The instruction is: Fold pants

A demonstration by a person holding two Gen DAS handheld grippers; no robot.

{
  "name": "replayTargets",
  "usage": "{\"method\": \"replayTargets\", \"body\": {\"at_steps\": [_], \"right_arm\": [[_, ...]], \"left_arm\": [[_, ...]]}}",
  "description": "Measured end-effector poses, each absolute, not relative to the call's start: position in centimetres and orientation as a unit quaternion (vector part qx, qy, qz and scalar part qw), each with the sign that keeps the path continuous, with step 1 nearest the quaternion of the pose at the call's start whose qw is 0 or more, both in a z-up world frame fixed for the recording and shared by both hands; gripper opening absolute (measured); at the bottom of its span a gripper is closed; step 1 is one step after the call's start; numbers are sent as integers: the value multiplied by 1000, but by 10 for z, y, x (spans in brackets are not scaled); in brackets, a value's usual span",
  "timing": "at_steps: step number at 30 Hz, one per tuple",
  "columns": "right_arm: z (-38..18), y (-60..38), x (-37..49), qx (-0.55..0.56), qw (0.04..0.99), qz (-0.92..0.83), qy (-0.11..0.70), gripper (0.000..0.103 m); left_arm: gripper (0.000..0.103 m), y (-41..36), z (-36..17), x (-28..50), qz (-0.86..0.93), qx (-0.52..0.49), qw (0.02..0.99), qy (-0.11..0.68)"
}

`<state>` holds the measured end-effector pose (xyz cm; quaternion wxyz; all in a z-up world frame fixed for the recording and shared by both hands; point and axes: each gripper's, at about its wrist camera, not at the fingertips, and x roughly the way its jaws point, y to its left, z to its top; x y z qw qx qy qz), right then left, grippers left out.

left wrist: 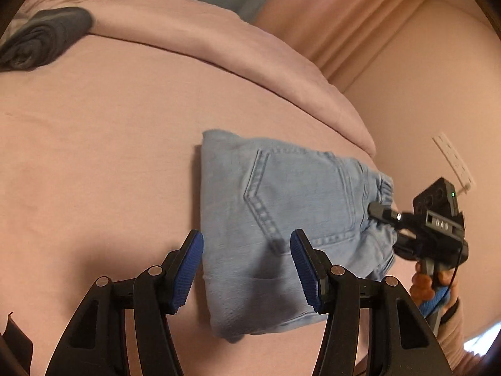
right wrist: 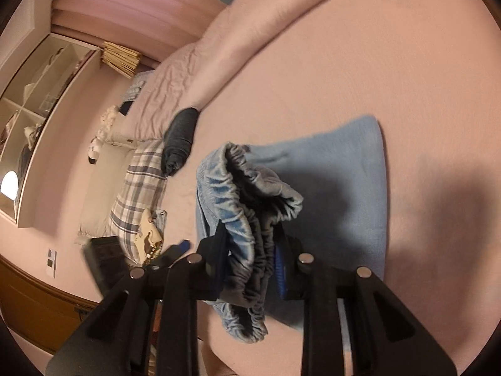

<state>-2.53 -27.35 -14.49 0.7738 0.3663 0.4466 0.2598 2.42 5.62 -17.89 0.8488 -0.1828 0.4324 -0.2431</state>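
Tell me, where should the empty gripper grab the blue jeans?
Probably the near folded corner of the jeans, coming from the bare sheet side. That edge lies flat and free, right before the open left gripper. The right gripper already pinches the stretchy waistband.

The left wrist view looks forward and downward between its own blue-padded black fingers (left wrist: 200, 269) across the pink bed sheet (left wrist: 94, 144) toward pink curtains — the folded light-blue denim pants (left wrist: 281, 206) lie near. The right wrist view sits very close to the same pants' gathered waistband (right wrist: 244, 219), facing a white shelf unit (right wrist: 37, 100). Both share the pants, sheet and rolled dark-grey garment (left wrist: 40, 40).
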Motion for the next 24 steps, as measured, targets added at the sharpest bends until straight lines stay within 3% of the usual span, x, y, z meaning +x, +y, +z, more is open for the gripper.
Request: {"method": "replayTargets", "body": {"at_steps": [6,10,15,24], "right_arm": [[-152,-303,-35,398,771,236,438,25],[-182,-307,-33,409,752,206,473,25],[-195,-304,-30,420,741,205,482,25],[-201,-305,-27,422,735,200,492,27]], "left_arm": [[56,23,-183,29,-246,-136,848,450],[57,6,-193,32,-215,-72,857,462],[57,4,-192,33,-211,-75,860,458],[57,21,-184,-34,-267,39,864,426]]}}
